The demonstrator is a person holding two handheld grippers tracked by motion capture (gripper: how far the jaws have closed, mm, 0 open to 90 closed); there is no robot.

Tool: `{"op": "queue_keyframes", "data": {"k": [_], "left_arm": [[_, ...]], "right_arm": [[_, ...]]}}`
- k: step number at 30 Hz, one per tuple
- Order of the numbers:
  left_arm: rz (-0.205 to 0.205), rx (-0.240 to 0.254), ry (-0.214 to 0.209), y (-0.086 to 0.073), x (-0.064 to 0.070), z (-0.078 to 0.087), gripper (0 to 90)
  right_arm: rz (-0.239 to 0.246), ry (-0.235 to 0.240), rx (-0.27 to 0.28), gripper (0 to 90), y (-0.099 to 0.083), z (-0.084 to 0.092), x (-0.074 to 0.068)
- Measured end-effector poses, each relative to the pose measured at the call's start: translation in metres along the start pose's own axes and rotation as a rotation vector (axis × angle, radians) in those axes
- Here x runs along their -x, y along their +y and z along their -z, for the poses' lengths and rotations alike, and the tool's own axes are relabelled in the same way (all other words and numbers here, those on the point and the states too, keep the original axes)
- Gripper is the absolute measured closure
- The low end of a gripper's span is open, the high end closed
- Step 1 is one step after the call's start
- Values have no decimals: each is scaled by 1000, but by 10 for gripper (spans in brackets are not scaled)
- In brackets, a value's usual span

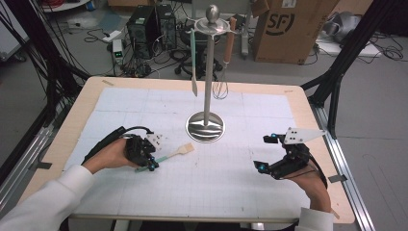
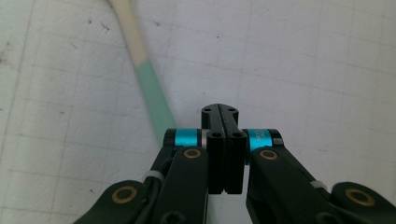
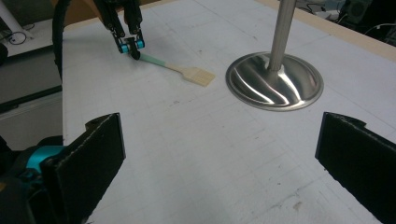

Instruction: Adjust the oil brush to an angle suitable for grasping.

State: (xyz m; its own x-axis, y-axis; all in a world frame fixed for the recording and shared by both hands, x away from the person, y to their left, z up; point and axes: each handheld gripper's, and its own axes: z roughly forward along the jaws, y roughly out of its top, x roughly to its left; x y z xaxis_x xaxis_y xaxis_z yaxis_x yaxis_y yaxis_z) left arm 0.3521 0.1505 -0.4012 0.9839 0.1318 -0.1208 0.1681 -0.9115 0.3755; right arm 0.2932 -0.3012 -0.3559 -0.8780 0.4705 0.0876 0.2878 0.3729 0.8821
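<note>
Left gripper [image 1: 152, 166] clenched, apparently beside the spatula's [image 1: 175, 152] green handle near the table's left edge; right gripper [image 1: 267, 153] released. We judge it light, stiff; take mid-handle.

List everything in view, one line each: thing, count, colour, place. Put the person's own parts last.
Small spatula with mint-green handle and cream slotted blade: one, flat on the mat, left of the stand base.
Steel utensil stand with round base: one, silver, mat centre.
Hanging mint-handled utensil: one, on the stand's left hook.
Hanging brown-handled whisk: one, on the stand's right hook.
White grid mat: one, covering the wooden table.
Cardboard box: one, brown, on the floor behind.
Left hand-held gripper: black and blue, jaws shut beside the spatula handle.
Right hand-held gripper: black, jaws wide open, right of the stand.
</note>
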Motion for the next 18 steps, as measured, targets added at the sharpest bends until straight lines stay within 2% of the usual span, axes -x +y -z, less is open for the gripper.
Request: {"op": "queue_keyframes", "data": {"k": [2,6,14,18], "left_arm": [[-3,-5,1,-1,-1,0,898],[21,14,-4,-6,-3,0,898],[45,26,-1,-20,-6,-1,898],[39,22,2,-21,-5,-1,898]], "right_arm": [[-1,2,0,2,0,0,0],[-1,1,0,2,0,1,0],[0,-3,2,2,0,2,0],[-2,-2,-4,2,0,1,-1]]}}
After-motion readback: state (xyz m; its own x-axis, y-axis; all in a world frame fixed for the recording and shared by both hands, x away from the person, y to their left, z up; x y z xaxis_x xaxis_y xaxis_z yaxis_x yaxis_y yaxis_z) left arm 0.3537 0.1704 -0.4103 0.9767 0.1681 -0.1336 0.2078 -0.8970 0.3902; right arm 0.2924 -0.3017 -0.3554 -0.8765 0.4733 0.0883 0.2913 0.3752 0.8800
